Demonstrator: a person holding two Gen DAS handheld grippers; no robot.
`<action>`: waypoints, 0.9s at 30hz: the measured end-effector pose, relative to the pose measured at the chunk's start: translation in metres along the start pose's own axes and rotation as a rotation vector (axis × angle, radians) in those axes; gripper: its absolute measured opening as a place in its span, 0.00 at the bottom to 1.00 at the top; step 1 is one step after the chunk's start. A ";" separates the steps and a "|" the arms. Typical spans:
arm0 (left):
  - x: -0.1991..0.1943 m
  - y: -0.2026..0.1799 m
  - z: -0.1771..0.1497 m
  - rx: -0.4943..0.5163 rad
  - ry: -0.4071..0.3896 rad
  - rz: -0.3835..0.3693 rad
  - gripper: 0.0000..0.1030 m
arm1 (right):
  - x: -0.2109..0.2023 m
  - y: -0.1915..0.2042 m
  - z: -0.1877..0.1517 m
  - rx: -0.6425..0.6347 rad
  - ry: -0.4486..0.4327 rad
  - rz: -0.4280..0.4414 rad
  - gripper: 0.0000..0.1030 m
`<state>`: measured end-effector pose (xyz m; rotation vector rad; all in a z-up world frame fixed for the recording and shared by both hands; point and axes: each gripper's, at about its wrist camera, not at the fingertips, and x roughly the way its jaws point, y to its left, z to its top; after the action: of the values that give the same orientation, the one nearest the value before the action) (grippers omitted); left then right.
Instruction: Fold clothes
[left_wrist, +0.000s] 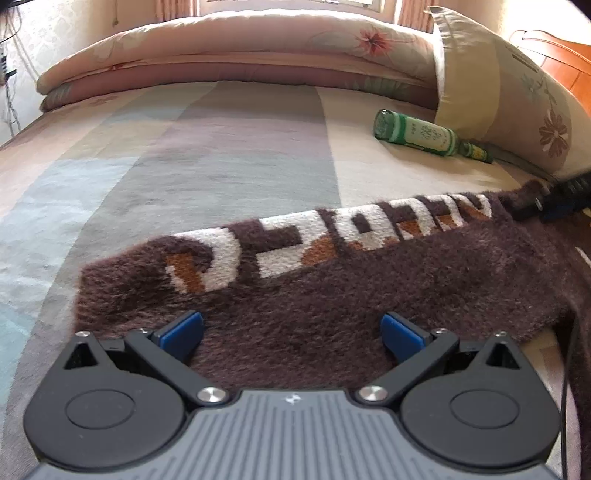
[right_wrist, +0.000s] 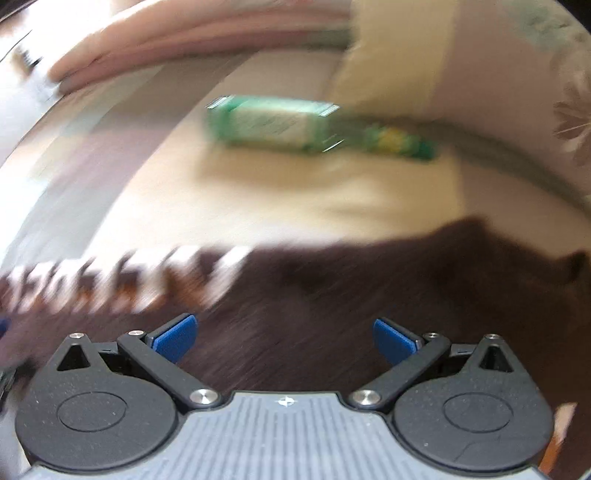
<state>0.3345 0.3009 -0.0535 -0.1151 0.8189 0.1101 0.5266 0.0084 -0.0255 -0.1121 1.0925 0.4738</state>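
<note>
brown garment (left_wrist: 332, 302) beneath both wide-spread grippers (left_wrist: 291, 334)

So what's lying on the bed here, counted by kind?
Brown fuzzy garment: 1
Green bottle: 1
Folded quilt: 1
Pillow: 1
Total: 4

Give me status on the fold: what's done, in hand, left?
Done: the fuzzy dark brown garment with white and orange lettering lies on the striped bed cover as a long band, possibly one fold in; I can't confirm it. In hand: nothing. The left gripper and right gripper are both open over the pile. Left: grasping and the remaining folds. A green glass bottle lies beyond.
</note>
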 end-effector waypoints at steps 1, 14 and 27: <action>0.000 0.001 0.000 -0.001 -0.001 -0.002 0.99 | 0.005 0.006 -0.002 -0.030 0.010 -0.001 1.00; -0.004 0.011 -0.001 -0.016 -0.019 0.000 0.99 | 0.028 0.029 0.018 -0.021 -0.096 -0.059 1.00; -0.006 0.030 -0.009 -0.011 0.015 0.046 0.99 | 0.014 0.146 -0.067 -0.183 -0.083 0.059 1.00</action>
<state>0.3196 0.3287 -0.0574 -0.1071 0.8367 0.1572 0.4146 0.1220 -0.0488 -0.2191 0.9717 0.6265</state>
